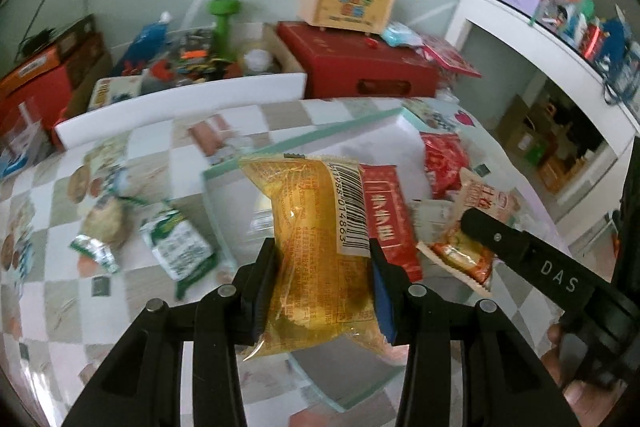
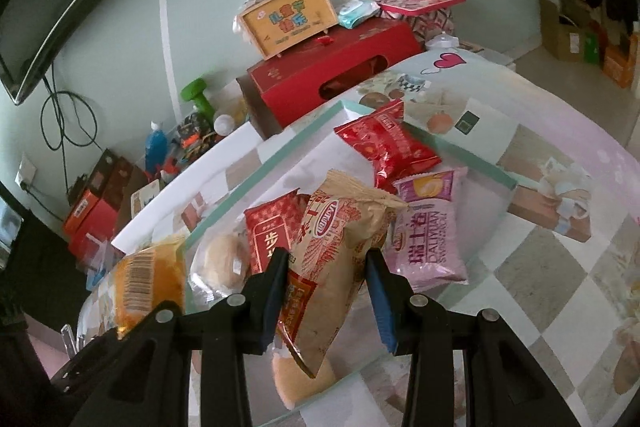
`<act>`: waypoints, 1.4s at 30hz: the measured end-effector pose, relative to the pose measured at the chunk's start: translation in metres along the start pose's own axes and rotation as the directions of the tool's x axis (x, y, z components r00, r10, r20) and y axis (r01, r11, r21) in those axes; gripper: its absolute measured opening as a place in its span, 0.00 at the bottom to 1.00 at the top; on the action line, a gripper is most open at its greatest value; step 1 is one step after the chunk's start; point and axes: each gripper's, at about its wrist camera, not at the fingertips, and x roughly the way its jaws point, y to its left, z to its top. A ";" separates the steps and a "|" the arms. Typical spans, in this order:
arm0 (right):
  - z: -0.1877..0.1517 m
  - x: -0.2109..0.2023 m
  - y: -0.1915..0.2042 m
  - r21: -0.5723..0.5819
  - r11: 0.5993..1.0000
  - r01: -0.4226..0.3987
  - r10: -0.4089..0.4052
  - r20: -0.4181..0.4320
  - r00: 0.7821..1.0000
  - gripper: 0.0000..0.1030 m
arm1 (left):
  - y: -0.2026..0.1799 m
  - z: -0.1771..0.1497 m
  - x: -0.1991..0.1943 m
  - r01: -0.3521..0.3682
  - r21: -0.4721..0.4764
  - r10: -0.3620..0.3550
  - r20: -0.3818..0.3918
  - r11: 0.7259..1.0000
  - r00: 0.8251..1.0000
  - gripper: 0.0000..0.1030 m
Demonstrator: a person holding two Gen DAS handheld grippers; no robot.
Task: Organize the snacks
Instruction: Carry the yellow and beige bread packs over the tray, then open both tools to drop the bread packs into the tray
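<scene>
My left gripper pinches yellow snack pack, right gripper pinches tan pack, both above clear bin; lower gently, release inside walls.

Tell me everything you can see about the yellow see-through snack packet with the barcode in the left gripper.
The yellow see-through snack packet is a soft, crinkly plastic pouch with red print and a white barcode label along its right edge. Something yellowish shows inside. It stands roughly upright, pinched at its middle by the left gripper, above the clear glass tray. In the right wrist view it appears at the left, outside that tray's edge.
</scene>
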 end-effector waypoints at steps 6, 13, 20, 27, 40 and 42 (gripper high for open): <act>0.005 0.005 -0.009 0.018 1.000 -0.026 0.026 0.015 1.000 0.41 | -0.015 0.007 0.018 -0.001 0.039 0.002 -0.013 0.999 1.000 0.43; 0.011 0.019 -0.011 0.010 0.999 -0.053 0.053 0.016 0.998 0.41 | -0.021 0.018 0.030 -0.012 0.053 0.012 -0.010 0.999 1.000 0.43; 0.014 0.027 -0.011 0.005 0.998 -0.061 0.061 0.018 0.998 0.41 | -0.022 0.024 0.043 -0.021 0.056 0.023 -0.021 0.998 1.000 0.43; 0.015 0.028 -0.011 -0.002 0.998 -0.064 0.064 0.022 0.998 0.41 | -0.023 0.026 0.049 -0.027 0.055 0.029 -0.030 0.998 0.999 0.43; 0.016 0.026 -0.009 -0.022 0.999 -0.039 0.039 0.013 0.999 0.43 | -0.024 0.022 0.039 -0.042 0.044 0.044 -0.033 0.998 0.998 0.47; 0.017 0.024 -0.008 -0.026 0.999 -0.038 0.039 0.014 0.999 0.44 | -0.021 0.021 0.034 -0.044 0.036 0.045 -0.032 0.998 0.998 0.52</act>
